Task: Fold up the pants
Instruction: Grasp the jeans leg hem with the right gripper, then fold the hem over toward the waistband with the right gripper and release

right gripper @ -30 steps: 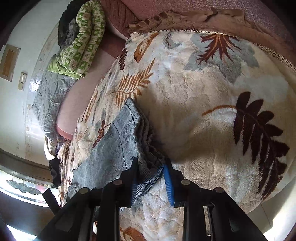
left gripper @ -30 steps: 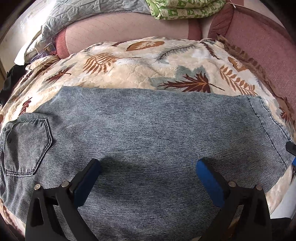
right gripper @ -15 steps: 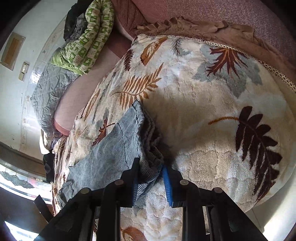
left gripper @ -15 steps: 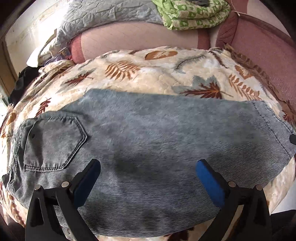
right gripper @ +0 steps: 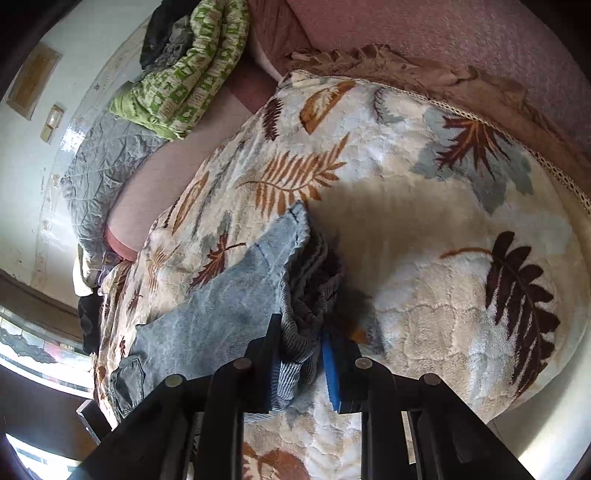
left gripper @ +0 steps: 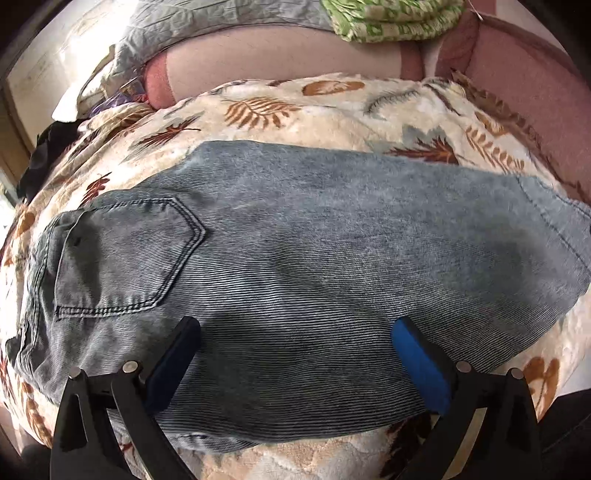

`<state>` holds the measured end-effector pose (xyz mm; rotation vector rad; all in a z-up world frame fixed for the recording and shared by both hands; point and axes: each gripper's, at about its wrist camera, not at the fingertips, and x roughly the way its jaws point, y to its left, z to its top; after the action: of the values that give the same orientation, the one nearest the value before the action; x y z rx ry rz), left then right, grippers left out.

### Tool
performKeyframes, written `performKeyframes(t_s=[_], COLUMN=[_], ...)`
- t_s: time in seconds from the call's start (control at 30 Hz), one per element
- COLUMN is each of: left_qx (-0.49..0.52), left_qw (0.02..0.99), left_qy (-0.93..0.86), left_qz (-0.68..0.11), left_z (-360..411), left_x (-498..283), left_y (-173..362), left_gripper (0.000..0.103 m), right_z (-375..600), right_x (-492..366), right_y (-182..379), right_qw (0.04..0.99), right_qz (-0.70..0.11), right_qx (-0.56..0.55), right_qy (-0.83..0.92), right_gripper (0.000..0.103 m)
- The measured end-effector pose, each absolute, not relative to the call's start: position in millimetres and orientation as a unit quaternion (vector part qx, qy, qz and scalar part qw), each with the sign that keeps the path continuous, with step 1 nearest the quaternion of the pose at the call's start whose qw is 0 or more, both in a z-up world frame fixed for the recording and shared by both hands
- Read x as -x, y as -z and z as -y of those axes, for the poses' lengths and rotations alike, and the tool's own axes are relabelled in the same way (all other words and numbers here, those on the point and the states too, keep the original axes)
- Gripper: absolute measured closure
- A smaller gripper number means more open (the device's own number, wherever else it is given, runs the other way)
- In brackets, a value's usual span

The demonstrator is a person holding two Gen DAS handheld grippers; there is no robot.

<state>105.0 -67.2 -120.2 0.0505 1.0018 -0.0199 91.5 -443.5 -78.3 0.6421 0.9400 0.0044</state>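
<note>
Blue-grey denim pants (left gripper: 314, 240) lie flat across a leaf-patterned blanket (left gripper: 332, 110), with the back pocket (left gripper: 125, 258) at the left and the leg hem (left gripper: 554, 229) at the right. My left gripper (left gripper: 295, 325) hovers over the near edge of the pants, jaws wide open, nothing between them. In the right wrist view the pants (right gripper: 229, 306) stretch away to the left. My right gripper (right gripper: 301, 332) is closing on the bunched hem (right gripper: 310, 280), which is raised off the blanket (right gripper: 424, 221).
A folded green quilt (left gripper: 388, 18) and a grey quilt (left gripper: 207, 22) lie along the far side by the wall. A pink padded backrest (left gripper: 517, 92) borders the right. Dark clothing (left gripper: 48, 147) sits at the left edge. The blanket's near edge drops off close to the grippers.
The left gripper has shifted along the pants toward the waist, so the pocket shows further right. The right gripper has risen with the hem and its jaws have narrowed.
</note>
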Motion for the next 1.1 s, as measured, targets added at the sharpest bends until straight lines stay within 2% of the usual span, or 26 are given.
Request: performKeyframes(t_s=[0.17,0.33,0.43,0.57,0.63,0.73,0.8,0.97,1.03,1.1], left_qx=[0.046,0.136,0.165,0.176,0.178,0.175,0.168,0.128,0.112,0.088], left_qw=[0.900,0.902,0.901,0.892,0.891,0.893,0.897,0.909,0.913,0.914], left_qy=[0.010,-0.049,-0.087,-0.111,-0.115,-0.111,-0.096,-0.043,-0.017,0.002], left_qz=[-0.432,-0.407,-0.392,-0.402,-0.402,-0.399,-0.397,-0.394,-0.392,-0.395], left_z=[24,-58,-99,-130,-135,-133,-123,-77,-52,-26], left_x=[-83,-59,-45,-37,-34,-37,-42,-62,-71,-82], left_y=[90,72,68,76,78,75,68,49,46,49], left_gripper=[0.000,0.000,0.000,0.000,0.000,0.000,0.000,0.000,0.000,0.000], right_z=[378,248,167,106,103,115,129,208,242,267], right_x=[-106,-113,-109,-109,-104,-99,-92,-83,-87,-92], right_y=[32,12,39,115,129,120,108,89,104,137], right_qw=[0.871,0.883,0.867,0.827,0.829,0.815,0.812,0.819,0.808,0.774], right_qz=[-0.426,-0.426,-0.452,-0.517,-0.512,-0.513,-0.505,-0.450,-0.439,-0.472], right_qx=[-0.241,-0.133,-0.077,-0.056,-0.069,-0.098,-0.108,-0.245,-0.315,-0.371], right_qy=[-0.053,-0.145,-0.195,-0.214,-0.214,-0.252,-0.271,-0.257,-0.235,-0.202], right_gripper=[0.083,0.083,0.083,0.082,0.076,0.061,0.044,0.040,0.034,0.033])
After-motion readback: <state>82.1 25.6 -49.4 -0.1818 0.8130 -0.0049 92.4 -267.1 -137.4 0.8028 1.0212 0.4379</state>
